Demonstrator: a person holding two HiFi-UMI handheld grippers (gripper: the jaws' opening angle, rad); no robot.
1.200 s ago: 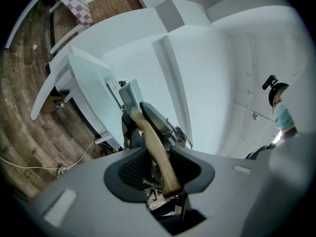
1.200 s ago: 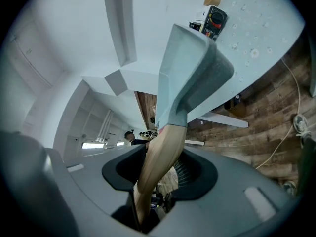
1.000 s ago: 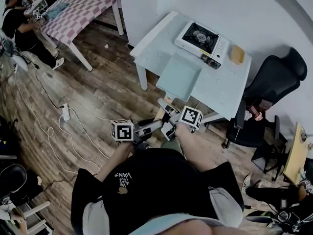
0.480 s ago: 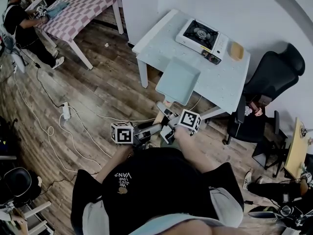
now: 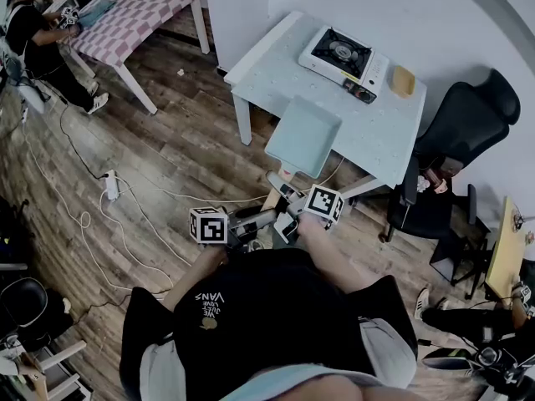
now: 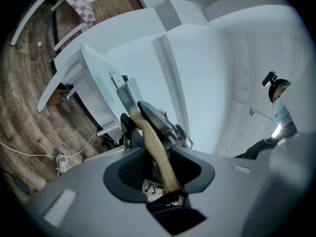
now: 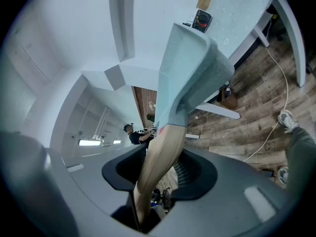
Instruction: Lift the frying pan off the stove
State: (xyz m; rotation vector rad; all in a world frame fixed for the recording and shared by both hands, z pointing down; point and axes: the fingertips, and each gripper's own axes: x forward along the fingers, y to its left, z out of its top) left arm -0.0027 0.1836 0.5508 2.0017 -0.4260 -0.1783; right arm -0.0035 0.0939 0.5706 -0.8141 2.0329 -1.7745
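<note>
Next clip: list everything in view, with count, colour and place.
White portable gas stove: one, black burner, far side of white table.
Square light-teal frying pan with wooden handle: one, held off the stove, at the table's near edge.
Flat tan item: one, right of the stove; kind unclear.
Wooden-handled tool with a grey flat blade: one, in left gripper.
Black office chair: one, right of table.
Pink-and-white checked table: one, upper left, person beside it.
White power strip: one, on wood floor.
Left gripper: grey, shut on the tool's handle.
Right gripper: grey, shut on the pan's handle.
</note>
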